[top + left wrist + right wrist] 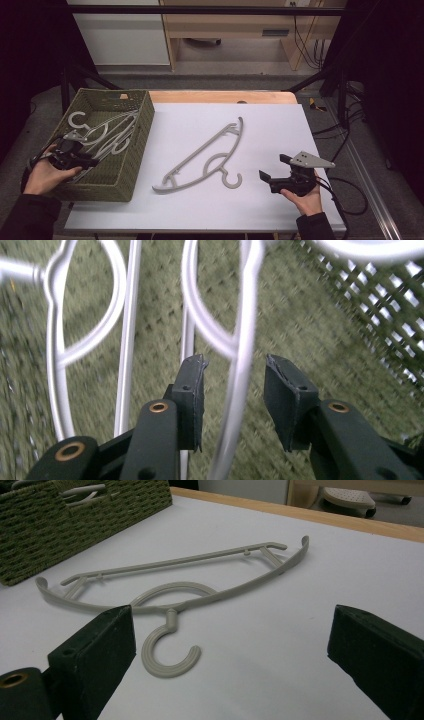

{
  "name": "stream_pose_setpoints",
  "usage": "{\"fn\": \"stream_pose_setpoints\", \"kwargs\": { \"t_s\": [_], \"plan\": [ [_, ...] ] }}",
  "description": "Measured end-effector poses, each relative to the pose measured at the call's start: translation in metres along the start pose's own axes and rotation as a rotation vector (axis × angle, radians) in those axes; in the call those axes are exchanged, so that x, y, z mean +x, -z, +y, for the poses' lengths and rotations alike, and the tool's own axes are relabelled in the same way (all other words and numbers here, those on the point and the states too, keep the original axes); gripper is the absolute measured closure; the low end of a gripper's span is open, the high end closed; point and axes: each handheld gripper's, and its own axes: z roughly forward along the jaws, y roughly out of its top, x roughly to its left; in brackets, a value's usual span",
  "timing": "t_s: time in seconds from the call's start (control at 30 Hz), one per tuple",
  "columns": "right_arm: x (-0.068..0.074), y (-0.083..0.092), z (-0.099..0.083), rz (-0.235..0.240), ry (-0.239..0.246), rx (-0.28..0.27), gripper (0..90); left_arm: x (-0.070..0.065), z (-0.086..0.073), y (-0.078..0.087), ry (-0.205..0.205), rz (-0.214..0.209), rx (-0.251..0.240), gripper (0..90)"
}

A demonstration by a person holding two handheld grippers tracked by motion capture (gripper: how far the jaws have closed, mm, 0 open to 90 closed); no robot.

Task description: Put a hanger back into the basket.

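The work in hand is moving grey plastic hangers between the woven green basket [131,150] and the white table surface [280,130]. The left gripper [82,161] is down inside the basket, over the pile of hangers in the basket [107,131], which lie overlapping along the basket floor. In the left gripper view its jaws stand partly apart, and one thin bar of a basket hanger [239,390] runs up between the two pads without either pad pressing on it (a gap shows on both sides of the bar). The left gripper therefore holds nothing at this moment. Whether this bar is being released or is about to be gripped cannot be told. A single hanger on the table [205,157] lies flat near the middle of the white surface, its hook [167,657] pointing toward the person's side. The right gripper [274,170] rests low at the person's right, well apart from the basket and near that hook; its jaws are spread wide and empty, with the hook lying on the table ahead of the left pad in the right gripper view. Judged from this layout, the step concerns the left gripper and the bar between its pads. A grip here calls for centring the pads on that one bar alone, because neighbouring bars lie close beside it and could be caught or dragged along.
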Motion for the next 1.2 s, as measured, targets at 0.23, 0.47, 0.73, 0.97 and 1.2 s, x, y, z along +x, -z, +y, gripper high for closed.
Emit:
{"fn": "stream_pose_setpoints", "kwargs": {
  "t_s": [0.23,0.47,0.73,0.97,1.2],
  "plan": [
    [0.0,0.001,0.0,0.0,-0.002,-0.006,5.6,-0.008,0.011,-0.009,-0.042,0.077,0.107,68.4],
    [0.0,0.002,0.001,0.001,0.001,-0.009,5.6,-0.008,0.011,-0.011,-0.035,0.075,0.135,75.5],
    [-0.001,0.001,0.0,-0.005,0.009,-0.002,5.6,0.012,0.004,0.009,0.058,-0.005,0.001,79.2],
    [-0.001,0.001,0.0,-0.004,0.007,-0.002,5.6,0.038,-0.003,0.018,0.202,0.036,-0.086,76.1],
    [-0.001,0.0,0.0,-0.003,0.002,0.0,5.6,0.057,-0.01,0.014,0.312,0.132,-0.081,74.2]
  ]
}}
